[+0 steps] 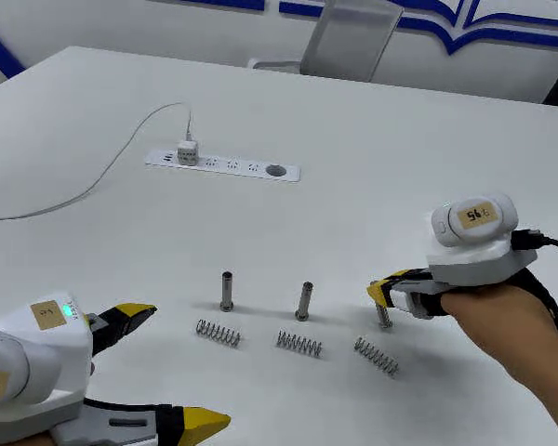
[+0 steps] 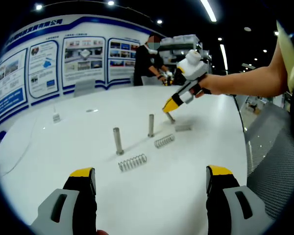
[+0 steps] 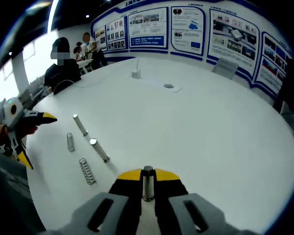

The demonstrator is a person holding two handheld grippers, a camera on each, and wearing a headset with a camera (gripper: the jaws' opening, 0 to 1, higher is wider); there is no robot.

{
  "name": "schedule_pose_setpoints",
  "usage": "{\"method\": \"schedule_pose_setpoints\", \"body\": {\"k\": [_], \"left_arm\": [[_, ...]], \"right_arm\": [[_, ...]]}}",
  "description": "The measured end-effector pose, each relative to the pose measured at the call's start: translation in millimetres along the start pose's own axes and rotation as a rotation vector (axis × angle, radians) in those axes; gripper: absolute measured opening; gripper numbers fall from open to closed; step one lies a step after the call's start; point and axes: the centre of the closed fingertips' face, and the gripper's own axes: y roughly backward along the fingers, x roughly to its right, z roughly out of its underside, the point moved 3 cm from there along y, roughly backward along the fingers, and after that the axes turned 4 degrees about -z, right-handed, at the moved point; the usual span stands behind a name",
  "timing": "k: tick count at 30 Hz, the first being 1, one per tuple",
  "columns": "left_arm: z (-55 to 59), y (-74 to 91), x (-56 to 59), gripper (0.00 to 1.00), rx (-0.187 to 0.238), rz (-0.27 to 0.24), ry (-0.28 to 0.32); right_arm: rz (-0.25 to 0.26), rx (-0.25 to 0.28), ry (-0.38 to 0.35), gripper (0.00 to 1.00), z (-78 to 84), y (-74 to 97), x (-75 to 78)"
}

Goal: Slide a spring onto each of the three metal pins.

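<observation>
Under my right claw, clamped on the upright rightmost pin, its spring lies flat on the table just beside, toward me; my left claw, open, is well apart.

At bottom centre our right hand-held gripper clamps an upright metal pin. Left of centre on the counter we see a second pin and third pin, with a lower spring and upper spring lying beside them; at the left edge, the left hand-held gripper gapes
</observation>
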Motion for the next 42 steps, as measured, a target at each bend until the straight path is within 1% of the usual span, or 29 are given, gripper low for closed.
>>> {"method": "schedule_pose_setpoints", "body": {"k": [7,9,21,29,34,42], "left_arm": [[-0.3,-0.6,0.8,0.95,0.000,0.002,-0.003],[-0.2,-0.5,0.5,0.95,0.001,0.001,-0.002],[0.0,-0.9,1.8,0.95,-0.001,0.004,-0.004],[-0.1,-1.8,3.1,0.95,-0.002,0.007,-0.007],[-0.2,-1.7,3.3,0.95,-0.002,0.008,-0.008],[-0.6,-1.8,3.6,0.95,-0.001,0.010,-0.009]], "right_arm": [[0.002,0.009,0.002,0.09,1.2,3.9,-2.3],[0.002,0.018,0.002,0.09,1.6,6.1,-3.1],[0.003,0.037,0.005,0.09,8.1,16.0,-6.8],[0.007,0.044,0.011,0.09,12.9,21.0,-8.1],[0.009,0.037,0.019,0.10,17.2,21.5,-8.6],[0.006,0.038,0.021,0.10,18.2,22.4,-9.0]]}}
